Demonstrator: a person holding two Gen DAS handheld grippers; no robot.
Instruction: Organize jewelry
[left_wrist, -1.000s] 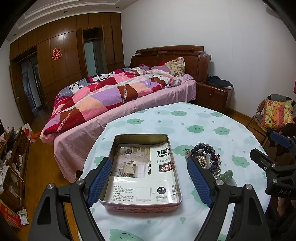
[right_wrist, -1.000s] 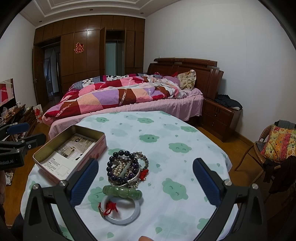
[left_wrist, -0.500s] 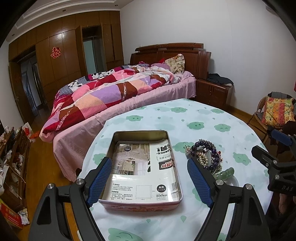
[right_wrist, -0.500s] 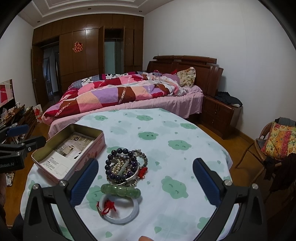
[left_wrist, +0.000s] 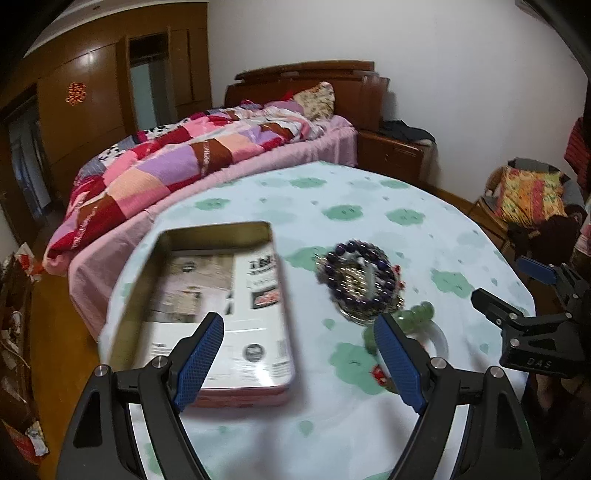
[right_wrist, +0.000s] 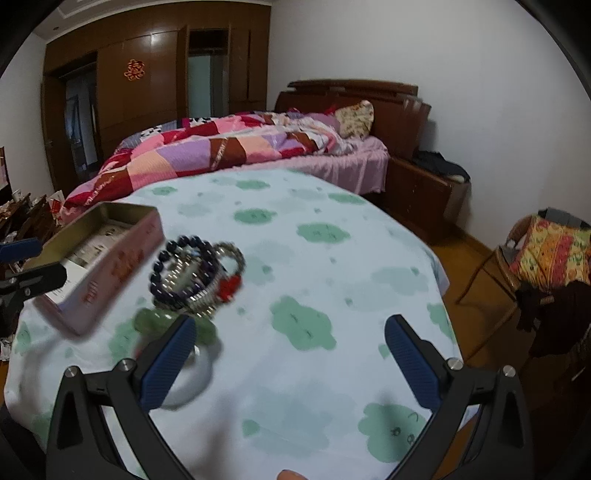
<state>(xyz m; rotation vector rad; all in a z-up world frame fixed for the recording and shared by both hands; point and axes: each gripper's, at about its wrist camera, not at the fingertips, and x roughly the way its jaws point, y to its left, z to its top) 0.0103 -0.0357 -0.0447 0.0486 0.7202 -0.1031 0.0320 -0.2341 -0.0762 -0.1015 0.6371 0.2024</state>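
Observation:
An open metal tin (left_wrist: 218, 295) (right_wrist: 110, 254) with printed paper inside lies on the round table. Right of it sits a pile of beaded bracelets (left_wrist: 360, 280) (right_wrist: 195, 273), dark purple beads on top with a red tassel. In front of the pile lie a green jade bangle (left_wrist: 415, 314) (right_wrist: 151, 319) and a pale white bangle (left_wrist: 437, 338) (right_wrist: 192, 380). My left gripper (left_wrist: 299, 354) hovers open above the tin's near right corner. My right gripper (right_wrist: 288, 354) hangs open over the cloth, its left finger above the white bangle. Nothing is held.
The table wears a pale cloth with green cloud prints (right_wrist: 303, 325). Behind it stands a bed (left_wrist: 207, 158) with a patchwork quilt, and a wooden nightstand (right_wrist: 424, 192). A wicker chair (right_wrist: 550, 251) with a colourful cushion stands at the right. My right gripper (left_wrist: 532, 310) shows in the left wrist view.
Both grippers have swung to the right and dipped closer to the table; both views are motion-blurred. The tin and the jewelry lie where they were.

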